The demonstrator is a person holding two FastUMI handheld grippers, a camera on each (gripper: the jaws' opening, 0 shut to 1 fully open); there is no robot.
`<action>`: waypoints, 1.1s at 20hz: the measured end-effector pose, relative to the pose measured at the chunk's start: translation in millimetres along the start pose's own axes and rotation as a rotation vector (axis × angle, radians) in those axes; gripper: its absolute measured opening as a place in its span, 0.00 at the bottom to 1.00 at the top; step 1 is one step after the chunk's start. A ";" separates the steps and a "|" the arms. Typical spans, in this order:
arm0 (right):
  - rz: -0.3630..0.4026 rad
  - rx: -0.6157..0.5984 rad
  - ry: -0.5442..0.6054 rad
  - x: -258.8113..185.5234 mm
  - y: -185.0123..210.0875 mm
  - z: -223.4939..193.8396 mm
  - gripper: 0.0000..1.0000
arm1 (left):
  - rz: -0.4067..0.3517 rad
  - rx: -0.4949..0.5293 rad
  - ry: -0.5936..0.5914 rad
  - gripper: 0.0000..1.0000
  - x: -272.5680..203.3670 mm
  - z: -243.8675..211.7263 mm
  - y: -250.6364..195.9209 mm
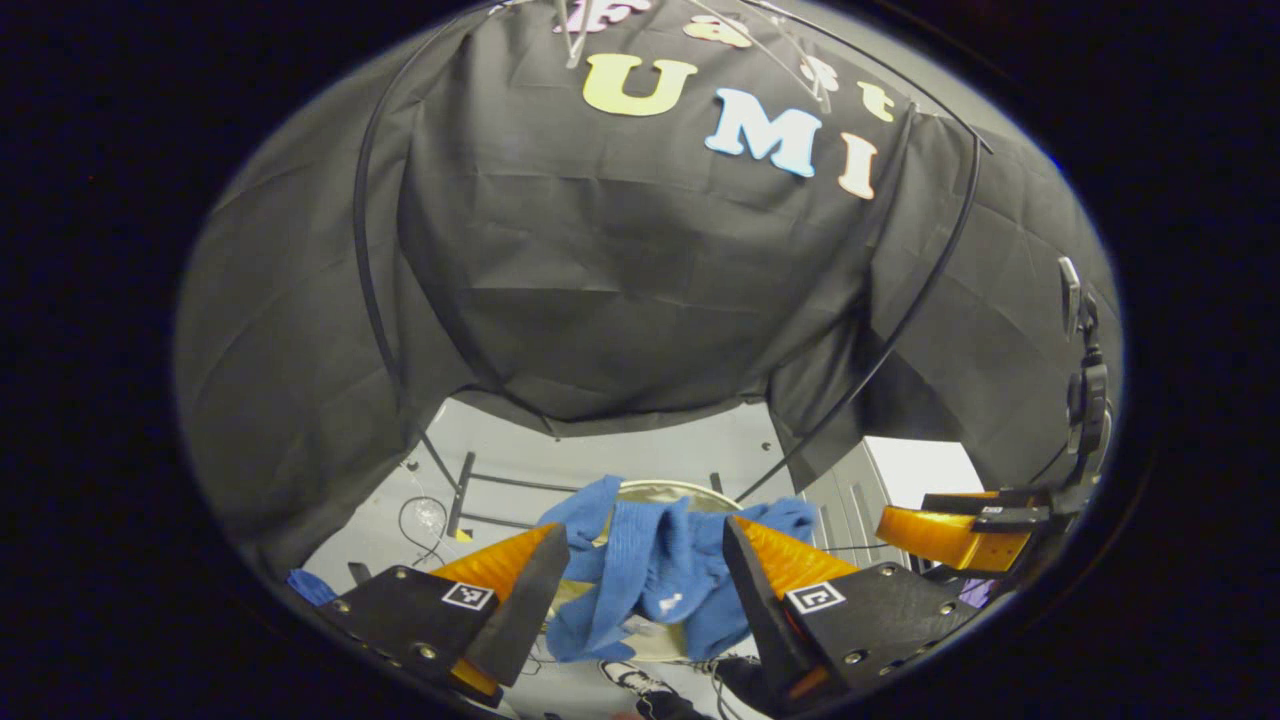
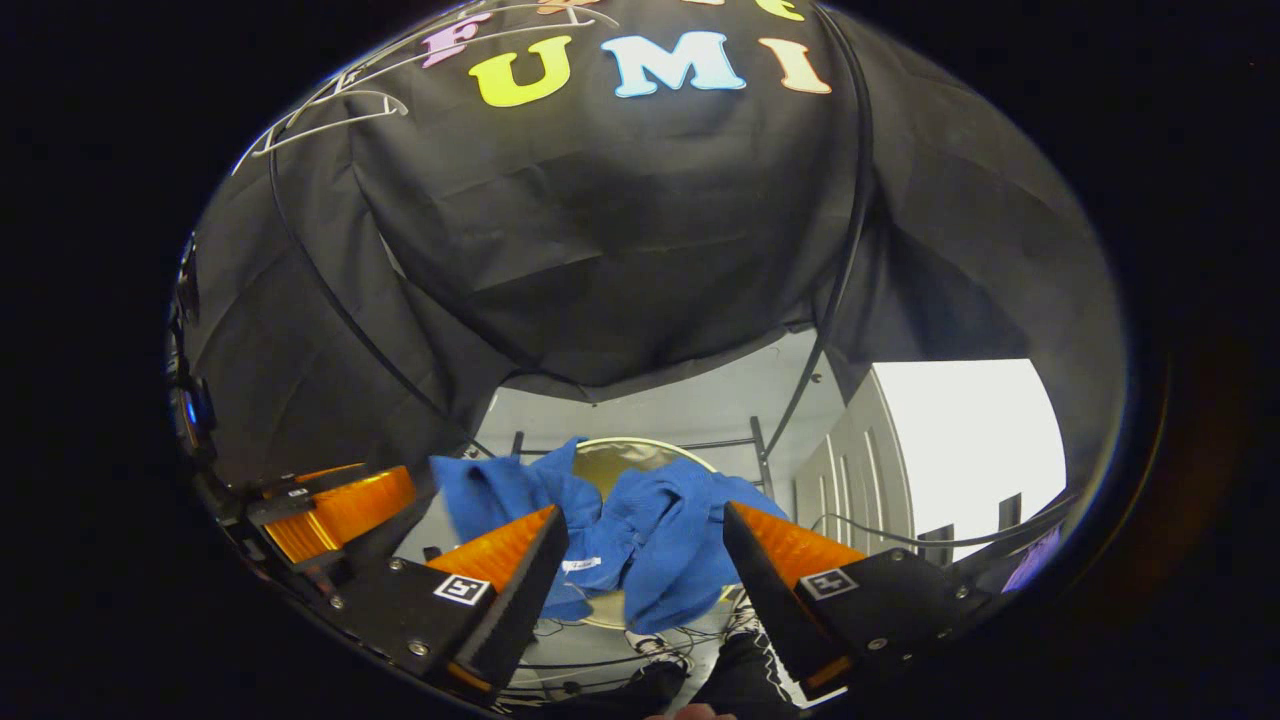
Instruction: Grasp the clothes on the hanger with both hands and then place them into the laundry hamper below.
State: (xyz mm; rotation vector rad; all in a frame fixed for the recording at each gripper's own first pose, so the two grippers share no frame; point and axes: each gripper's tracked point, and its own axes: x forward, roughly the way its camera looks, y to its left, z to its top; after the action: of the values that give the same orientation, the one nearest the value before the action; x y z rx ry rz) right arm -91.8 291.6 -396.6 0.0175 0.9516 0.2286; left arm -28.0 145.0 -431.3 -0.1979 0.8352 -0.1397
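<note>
A blue garment (image 1: 640,580) lies crumpled over the round laundry hamper (image 1: 665,488), hanging across its rim. In the left gripper view my left gripper (image 1: 645,535) is open above it, fingers wide apart and holding nothing. My right gripper (image 1: 955,535) shows at the right edge of that view. In the right gripper view the same blue garment (image 2: 670,560) drapes over the hamper's rim (image 2: 625,445), and my right gripper (image 2: 645,515) is open above it. My left gripper (image 2: 335,510) sits to its left there. A bare white wire hanger (image 1: 700,30) hangs overhead, also seen as the hanger (image 2: 330,105) at upper left.
Black rack bars (image 1: 500,485) stand on the pale floor behind the hamper. A white panelled cabinet (image 2: 860,460) is to the right. Cables (image 1: 420,515) and a shoe (image 1: 630,678) lie on the floor near the hamper. Another bit of blue cloth (image 1: 310,585) lies at the far left.
</note>
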 end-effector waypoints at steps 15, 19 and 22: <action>-0.042 0.003 -0.250 -86.5 -39.3 80.2 0.96 | 0.055 0.038 -0.224 0.90 -121.3 87.1 -25.2; -0.053 0.017 -0.375 -126.5 -49.8 119.4 0.96 | 0.031 0.051 -0.353 0.89 -160.7 145.6 -48.2; -0.067 0.016 -0.489 -157.0 -56.8 154.7 0.92 | 0.035 0.073 -0.441 0.89 -185.1 187.5 -56.0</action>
State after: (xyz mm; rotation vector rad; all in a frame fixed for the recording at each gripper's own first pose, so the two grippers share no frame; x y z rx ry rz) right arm -43.8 217.7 -186.7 0.0540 0.4665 0.1443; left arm -13.3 149.9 -162.4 -0.1377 0.3939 -0.0888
